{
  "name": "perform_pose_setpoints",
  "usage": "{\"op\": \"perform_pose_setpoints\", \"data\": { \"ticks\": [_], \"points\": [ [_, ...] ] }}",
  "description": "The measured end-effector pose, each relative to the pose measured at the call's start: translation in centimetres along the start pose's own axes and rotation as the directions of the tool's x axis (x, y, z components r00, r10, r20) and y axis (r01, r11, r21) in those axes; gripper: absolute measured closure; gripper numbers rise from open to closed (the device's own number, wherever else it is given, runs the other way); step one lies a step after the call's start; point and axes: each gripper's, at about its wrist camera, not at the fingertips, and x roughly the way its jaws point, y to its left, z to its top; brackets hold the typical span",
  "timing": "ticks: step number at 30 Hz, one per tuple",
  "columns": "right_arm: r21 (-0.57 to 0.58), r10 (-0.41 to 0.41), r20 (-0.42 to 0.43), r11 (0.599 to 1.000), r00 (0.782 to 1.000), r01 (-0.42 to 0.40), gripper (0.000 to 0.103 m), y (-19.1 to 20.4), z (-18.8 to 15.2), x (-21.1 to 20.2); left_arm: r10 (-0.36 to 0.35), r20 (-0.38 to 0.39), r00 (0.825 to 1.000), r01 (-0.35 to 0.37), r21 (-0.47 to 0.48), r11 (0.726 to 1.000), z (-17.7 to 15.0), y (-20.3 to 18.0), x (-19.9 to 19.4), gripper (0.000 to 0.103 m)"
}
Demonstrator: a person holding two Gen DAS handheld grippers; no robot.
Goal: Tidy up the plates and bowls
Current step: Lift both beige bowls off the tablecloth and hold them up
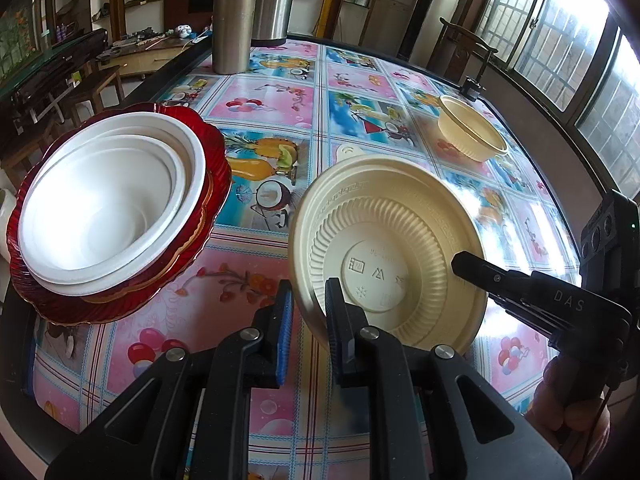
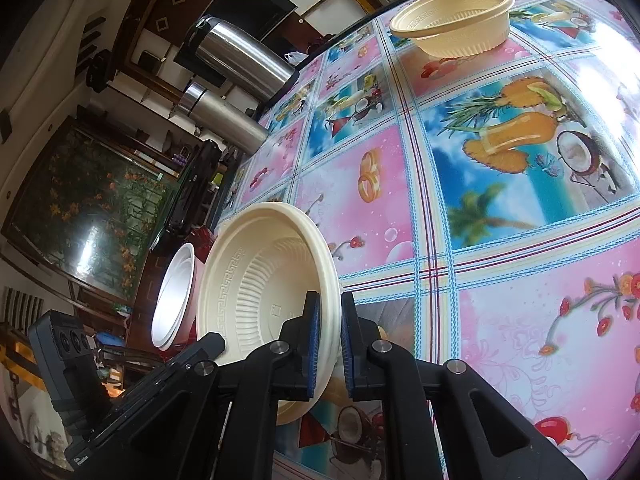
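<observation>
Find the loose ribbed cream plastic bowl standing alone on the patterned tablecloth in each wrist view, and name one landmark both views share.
Left wrist view: the ribbed cream plastic bowl stands upper right, near the table's far edge.
Right wrist view: the same bowl stands at the top, right of centre.
Shared landmark: the tall steel flask at the table's edge.

bright window daylight, tablecloth glare, fisheye-warped edges.
</observation>
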Motion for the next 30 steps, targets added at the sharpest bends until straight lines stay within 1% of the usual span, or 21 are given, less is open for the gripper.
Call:
{"op": "perform_pose_setpoints", "data": {
  "ticks": [22, 30],
  "points": [
    [0.011, -0.015, 0.011, 1.0, 1.0, 0.014, 0.093, 0.23, 0.16, -0.4, -0.029, -0.024, 0.999, 0.029, 0.006, 1.0, -0.02, 0.31, 0.49, 0.088],
    [0.014, -0.024, 0.011, 1.0, 1.0, 0.024, 0.093, 0.25, 0.38, -0.15, -0.027, -0.024, 0.999, 0.027, 0.008, 1.0, 0.09, 0.33, 0.55, 0.088]
  ]
}}
